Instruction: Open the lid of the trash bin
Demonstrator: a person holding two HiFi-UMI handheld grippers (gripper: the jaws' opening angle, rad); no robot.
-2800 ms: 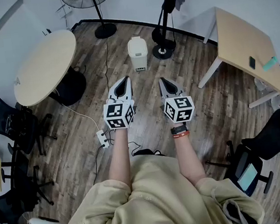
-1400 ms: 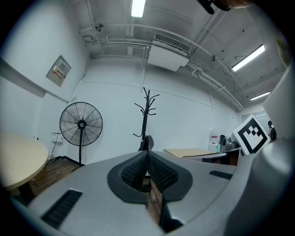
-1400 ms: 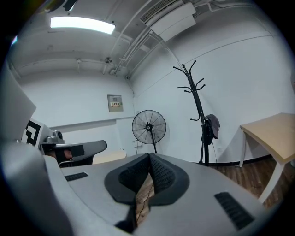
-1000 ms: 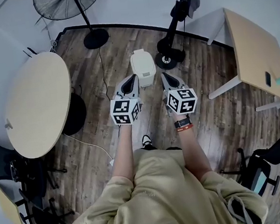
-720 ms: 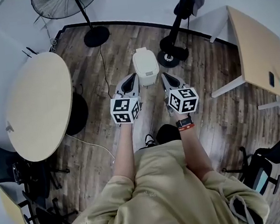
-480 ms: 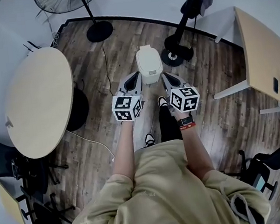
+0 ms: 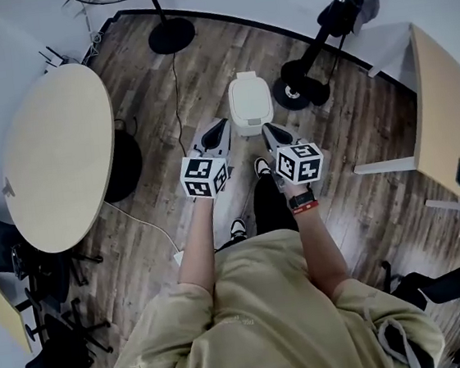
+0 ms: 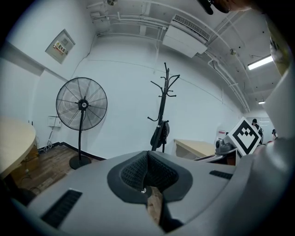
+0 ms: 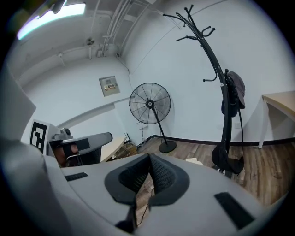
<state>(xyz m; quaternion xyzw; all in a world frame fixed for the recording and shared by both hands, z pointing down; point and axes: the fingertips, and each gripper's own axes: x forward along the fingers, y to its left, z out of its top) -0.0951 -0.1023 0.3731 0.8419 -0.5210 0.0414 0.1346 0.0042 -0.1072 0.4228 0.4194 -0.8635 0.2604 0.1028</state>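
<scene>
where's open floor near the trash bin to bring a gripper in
Bare floor lies left of the trash bin, between it and the round table, crossed only by a thin cable. More opens right of the right gripper toward the rectangular table. Crowded: the coat rack base sits close by the bin's right.

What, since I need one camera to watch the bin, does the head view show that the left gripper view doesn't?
Only the head view: the white trash bin, closed, beyond the left gripper and right gripper. Only the left gripper view: ceiling ducts, a wall panel, and its own fingers meeting at the tips. Both: the standing fan, the coat rack, the round table.
</scene>
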